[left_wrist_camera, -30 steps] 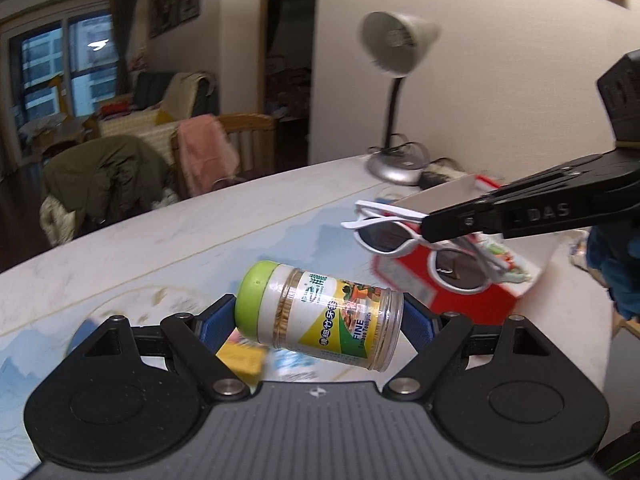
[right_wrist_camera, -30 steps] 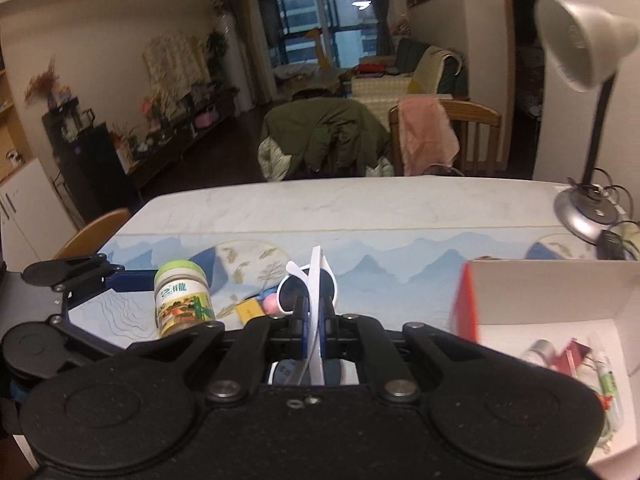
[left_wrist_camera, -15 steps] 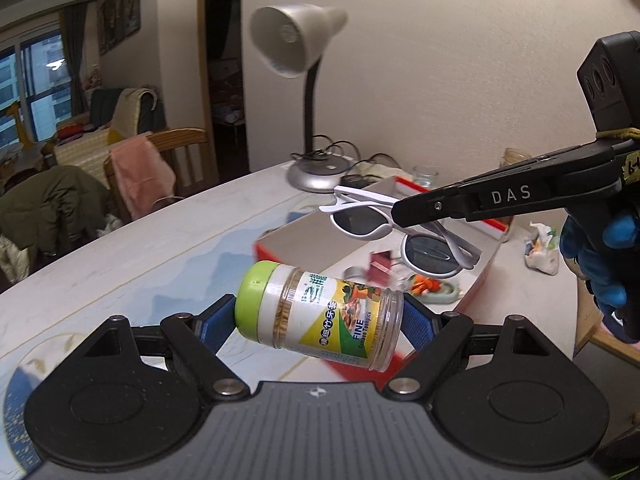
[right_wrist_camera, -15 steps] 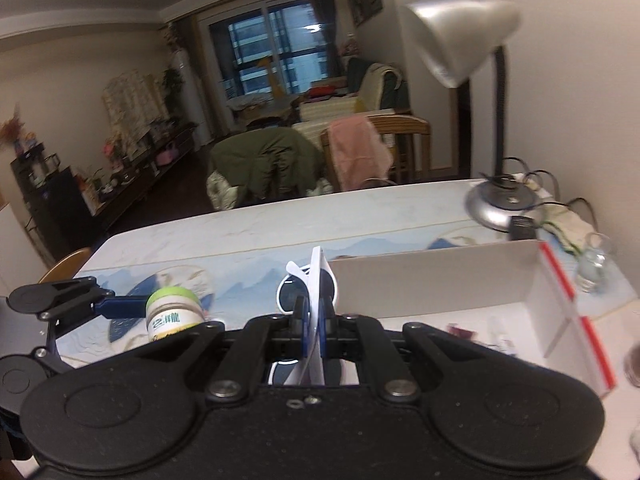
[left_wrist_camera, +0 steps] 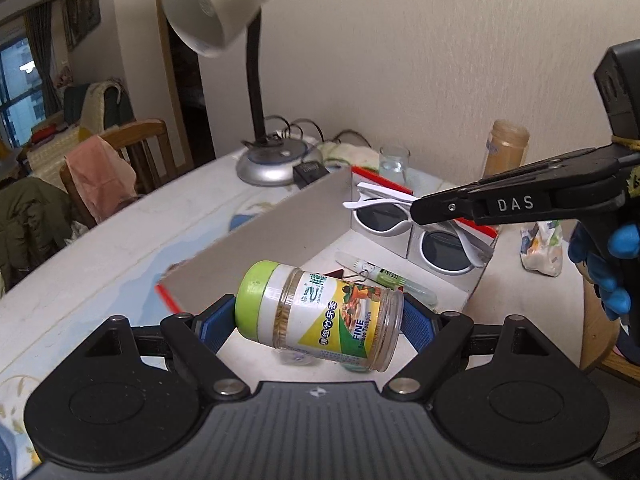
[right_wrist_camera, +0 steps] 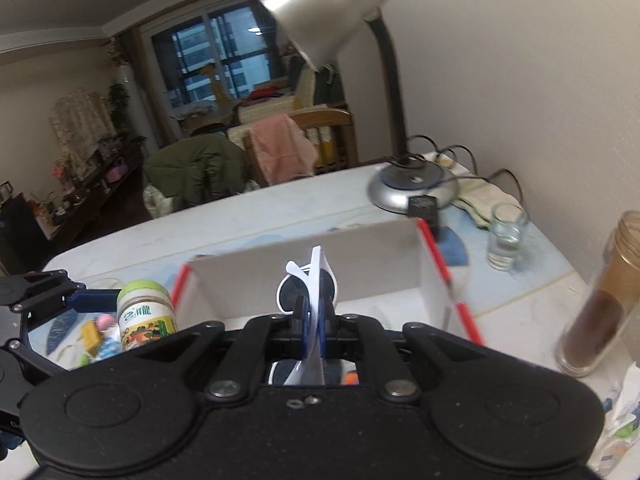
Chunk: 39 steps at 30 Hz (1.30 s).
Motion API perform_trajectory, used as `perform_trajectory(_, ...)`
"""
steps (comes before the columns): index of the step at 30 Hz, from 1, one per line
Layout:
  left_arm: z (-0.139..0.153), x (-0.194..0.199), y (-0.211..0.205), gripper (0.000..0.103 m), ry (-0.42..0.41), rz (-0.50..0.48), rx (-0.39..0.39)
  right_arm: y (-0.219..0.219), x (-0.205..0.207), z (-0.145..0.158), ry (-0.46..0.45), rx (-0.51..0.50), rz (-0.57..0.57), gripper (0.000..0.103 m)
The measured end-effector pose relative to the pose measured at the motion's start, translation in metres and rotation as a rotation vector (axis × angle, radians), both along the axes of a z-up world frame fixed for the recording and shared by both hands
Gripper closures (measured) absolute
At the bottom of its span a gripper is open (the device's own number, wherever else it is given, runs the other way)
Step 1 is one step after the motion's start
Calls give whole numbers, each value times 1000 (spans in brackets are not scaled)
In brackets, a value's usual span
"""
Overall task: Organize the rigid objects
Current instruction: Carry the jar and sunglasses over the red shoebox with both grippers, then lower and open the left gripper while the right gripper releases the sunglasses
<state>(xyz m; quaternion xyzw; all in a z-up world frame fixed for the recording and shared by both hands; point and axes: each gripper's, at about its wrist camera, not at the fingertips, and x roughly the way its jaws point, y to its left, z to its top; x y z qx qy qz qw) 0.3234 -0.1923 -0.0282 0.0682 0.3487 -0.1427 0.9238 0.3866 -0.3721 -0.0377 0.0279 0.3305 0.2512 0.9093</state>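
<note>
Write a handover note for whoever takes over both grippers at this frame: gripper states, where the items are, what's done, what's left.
Left gripper: shut on the toothpick jar, held sideways by lid and base above the near end of the open box.
Right gripper: shut on the white sunglasses, held over the box's far end.
Done: a pen-like tube and a binder clip already lie in the box.
Left: lower and release the jar and the sunglasses; small colourful items sit on the table beside the box, probably still to be packed.
</note>
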Motion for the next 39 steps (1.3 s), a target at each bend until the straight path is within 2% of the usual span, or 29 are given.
perform_trajectory(9, -37, 57, -29, 17, 148, 12, 8, -21, 30, -31, 56, -22, -53, 99)
perform_trajectory(16, -58, 78, -45, 17, 210, -27, 34, -14, 50, -52, 91, -62, -30, 99)
perform_trajectory(20, -68, 89, -48, 17, 246, -13, 53, -9, 54, -61, 106, -96, -7, 99)
perform_trajectory(30, -82, 108, -53, 17, 339, -18, 73, -4, 61, -74, 143, -148, 10, 98)
perform_trajectory(37, -85, 114, -48, 17, 382, -4, 37, -6, 61, -78, 168, -155, 9, 98)
perform_trajectory(39, -85, 114, -47, 17, 387, -1, 30, -8, 60, -78, 177, -149, 4, 92)
